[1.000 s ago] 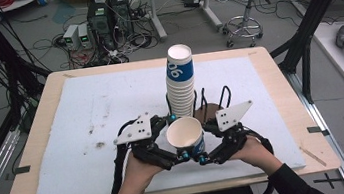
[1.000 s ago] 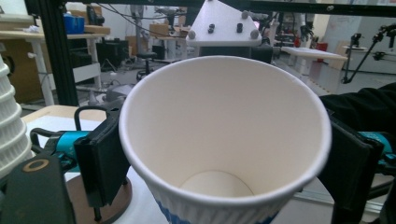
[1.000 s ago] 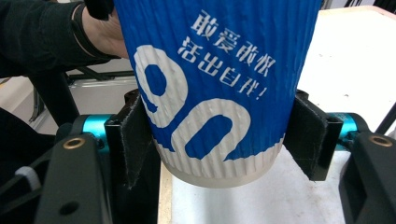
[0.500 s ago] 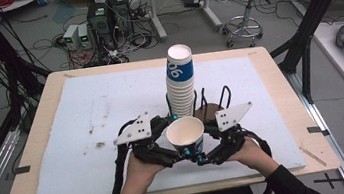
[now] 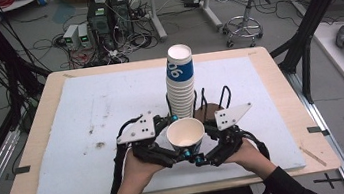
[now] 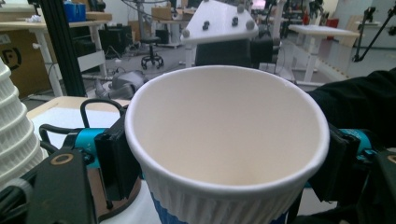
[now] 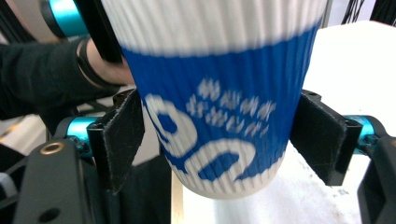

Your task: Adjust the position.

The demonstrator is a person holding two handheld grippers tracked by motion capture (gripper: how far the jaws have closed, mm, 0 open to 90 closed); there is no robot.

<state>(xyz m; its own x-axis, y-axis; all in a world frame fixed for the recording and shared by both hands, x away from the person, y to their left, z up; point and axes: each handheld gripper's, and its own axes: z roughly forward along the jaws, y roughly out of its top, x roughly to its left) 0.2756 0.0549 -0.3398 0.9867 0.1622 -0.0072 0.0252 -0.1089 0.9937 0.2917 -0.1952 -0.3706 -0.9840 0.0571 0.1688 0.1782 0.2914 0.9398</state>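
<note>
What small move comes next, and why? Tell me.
Probably open the right gripper: the left gripper has just closed its jaws on the cup, so both seem to clamp it beside the stack.

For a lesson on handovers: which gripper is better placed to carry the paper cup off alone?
Probably left. The left gripper has just closed its jaws on the paper cup right under the rim, where the taper resists slipping down; the right gripper pinches the narrower base.
</note>
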